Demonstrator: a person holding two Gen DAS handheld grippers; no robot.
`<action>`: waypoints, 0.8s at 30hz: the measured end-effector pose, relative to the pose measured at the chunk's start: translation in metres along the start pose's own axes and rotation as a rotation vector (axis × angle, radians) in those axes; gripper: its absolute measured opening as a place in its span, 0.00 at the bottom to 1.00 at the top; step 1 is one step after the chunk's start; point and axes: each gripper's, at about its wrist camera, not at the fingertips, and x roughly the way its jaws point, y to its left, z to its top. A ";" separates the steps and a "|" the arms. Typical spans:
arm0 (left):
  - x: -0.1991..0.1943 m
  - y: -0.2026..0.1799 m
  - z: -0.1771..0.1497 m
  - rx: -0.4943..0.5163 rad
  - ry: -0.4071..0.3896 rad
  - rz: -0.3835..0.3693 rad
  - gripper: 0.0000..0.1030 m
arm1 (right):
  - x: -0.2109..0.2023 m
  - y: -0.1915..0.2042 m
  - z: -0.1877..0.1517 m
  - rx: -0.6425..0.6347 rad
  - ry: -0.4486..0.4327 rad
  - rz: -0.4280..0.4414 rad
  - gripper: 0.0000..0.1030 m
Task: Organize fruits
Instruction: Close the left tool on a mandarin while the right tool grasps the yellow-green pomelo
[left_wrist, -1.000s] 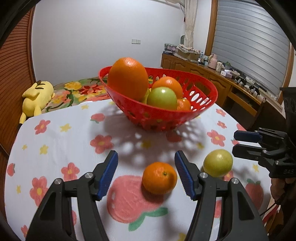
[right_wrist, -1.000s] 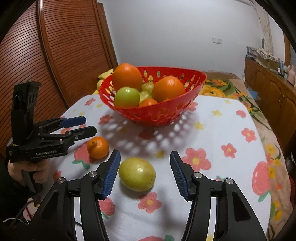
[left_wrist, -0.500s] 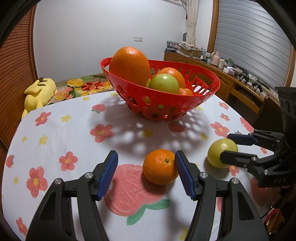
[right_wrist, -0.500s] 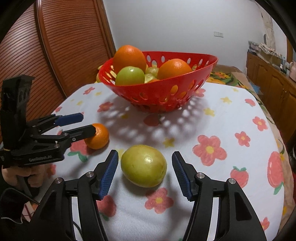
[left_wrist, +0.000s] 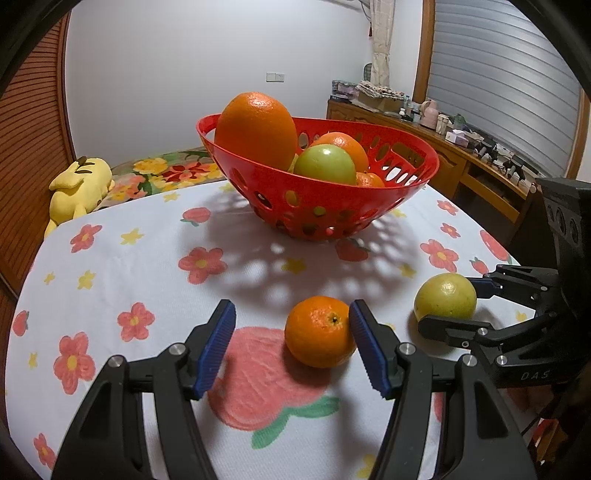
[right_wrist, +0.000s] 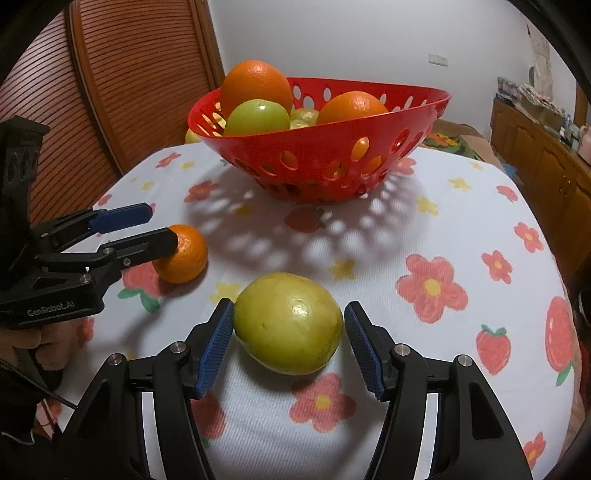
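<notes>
Both grippers straddle loose fruit near the table's front edge: left gripper (left_wrist: 291, 349) half-open around the mandarin (left_wrist: 319, 331), right gripper (right_wrist: 289, 349) half-open around the yellow fruit (right_wrist: 289, 323); neither grips. Next: close, lift into the basket (right_wrist: 321, 162).

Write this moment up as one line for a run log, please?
left gripper: open around tangerine | right gripper: open around yellow-green fruit | both fruits on tablecloth | basket: already holds fruit

tangerine (left_wrist: 319, 332): small, orange, lower centre, on cloth
yellow-green fruit (right_wrist: 288, 323): lower centre
basket (left_wrist: 406, 192): red, fruit-filled, upper centre
</notes>
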 end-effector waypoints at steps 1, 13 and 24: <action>0.000 0.000 0.000 -0.001 -0.001 0.001 0.62 | 0.000 0.000 0.000 0.001 0.000 0.004 0.60; 0.001 -0.002 0.000 0.009 -0.001 0.008 0.62 | -0.017 -0.008 -0.008 0.025 -0.039 -0.001 0.55; 0.002 -0.012 0.004 0.021 0.024 -0.011 0.62 | -0.017 -0.005 -0.019 0.017 -0.035 -0.003 0.55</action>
